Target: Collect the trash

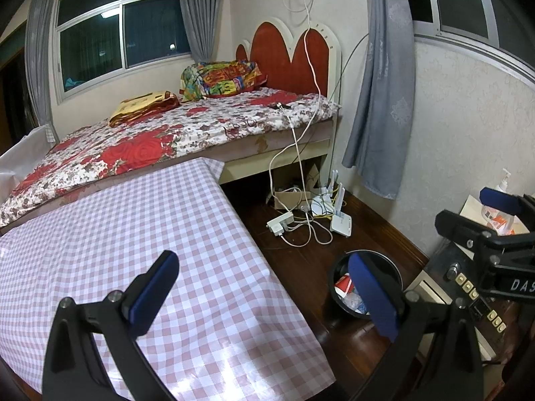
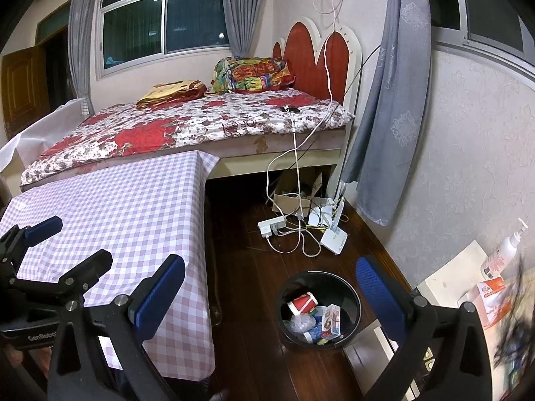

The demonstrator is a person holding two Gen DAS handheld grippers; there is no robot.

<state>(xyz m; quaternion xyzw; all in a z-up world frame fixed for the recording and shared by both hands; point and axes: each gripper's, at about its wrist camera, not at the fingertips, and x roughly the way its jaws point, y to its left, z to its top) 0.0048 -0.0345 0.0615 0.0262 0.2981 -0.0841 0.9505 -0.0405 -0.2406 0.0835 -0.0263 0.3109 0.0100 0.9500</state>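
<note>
A black round trash bin stands on the dark wooden floor, right of the table. It holds a red paper cup, a small carton and clear plastic wrap. My right gripper hangs open above the bin with nothing between its blue pads. My left gripper is open and empty over the table's right edge; its right finger hides part of the bin. Each gripper also shows in the other's view: the right gripper, the left gripper. No loose trash shows on the table.
The table wears a pink checked cloth. Behind it is a bed with a floral cover. A power strip, cables and a white router lie on the floor. A pump bottle stands on a low cabinet at right.
</note>
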